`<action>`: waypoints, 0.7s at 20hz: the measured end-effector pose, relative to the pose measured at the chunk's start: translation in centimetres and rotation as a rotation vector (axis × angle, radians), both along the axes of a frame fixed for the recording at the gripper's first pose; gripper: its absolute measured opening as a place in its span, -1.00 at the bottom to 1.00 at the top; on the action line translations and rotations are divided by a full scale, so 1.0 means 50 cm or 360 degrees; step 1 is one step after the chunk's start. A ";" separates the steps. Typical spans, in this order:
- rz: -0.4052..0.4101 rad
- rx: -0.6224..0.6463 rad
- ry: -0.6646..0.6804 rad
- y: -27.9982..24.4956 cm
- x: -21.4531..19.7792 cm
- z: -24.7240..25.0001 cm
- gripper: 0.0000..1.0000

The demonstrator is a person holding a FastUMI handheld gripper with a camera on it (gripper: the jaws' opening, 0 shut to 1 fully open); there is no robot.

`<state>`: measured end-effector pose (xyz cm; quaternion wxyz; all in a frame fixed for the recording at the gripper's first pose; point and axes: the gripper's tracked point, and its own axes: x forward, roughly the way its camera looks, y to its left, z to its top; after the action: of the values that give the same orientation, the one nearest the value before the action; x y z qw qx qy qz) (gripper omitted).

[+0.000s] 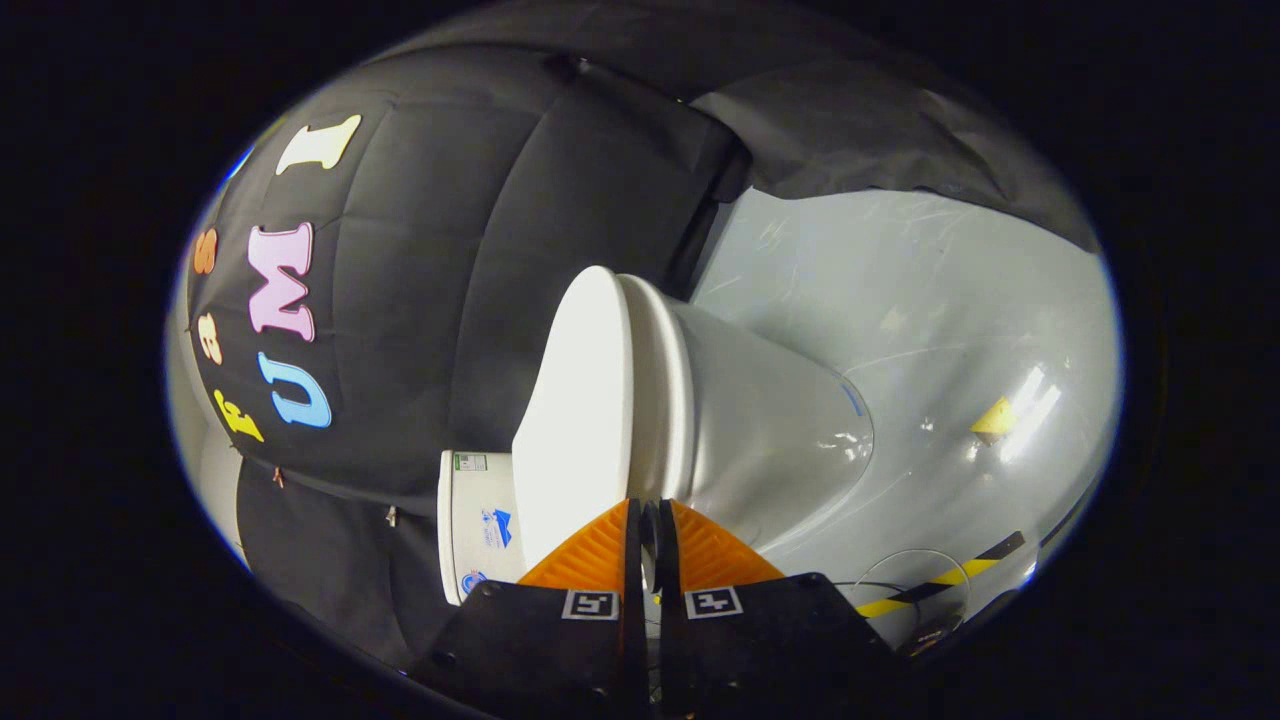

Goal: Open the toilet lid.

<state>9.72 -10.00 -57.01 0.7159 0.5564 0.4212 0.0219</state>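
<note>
Reaching toward the toilet [740,420], the claw [648,510] shows its two orange fingers [590,555] drawn nearly together, with only a thin dark gap between them; the pale rim of the toilet lid [580,400] appears in that gap at the tips, but whether both fingers actually press on it I cannot tell; the black finger mounts [560,640] below each carry a small square marker. The whole view is rolled sideways, so the toilet appears tipped over; its white lid lies flat against the seat [655,380], shut, with the broad glossy face of the lid turned toward the black cloth wall [450,250]; the seat sits as a thin white band between the lid and the bowl. The bowl tapers away beyond the fingers toward the pale grey floor [900,300], which shines with reflected light. The cistern [478,525] stands just beside the lid, next to the near finger, with small printed stickers on its face, too small to read. On the floor, well apart from the toilet, lies a small yellow scrap [995,418]; a strip of yellow-and-black striped tape [945,575] runs nearer the claw's mounts; more black cloth drapes over the floor's far side.
</note>
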 end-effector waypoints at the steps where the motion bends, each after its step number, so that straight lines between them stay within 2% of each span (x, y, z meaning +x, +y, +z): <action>1: 0.0019 -0.0035 -0.0012 0.003 0.003 0.017 -0.81; 7: 0.0088 -0.0203 -0.0084 0.020 0.015 0.132 -0.83; 11: 0.0059 -0.0236 -0.0116 0.033 0.033 0.201 -0.84; 14: 0.0094 -0.0340 -0.0161 0.059 0.037 0.251 -0.84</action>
<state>11.55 -7.07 -44.48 0.7905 0.4625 0.4007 0.0261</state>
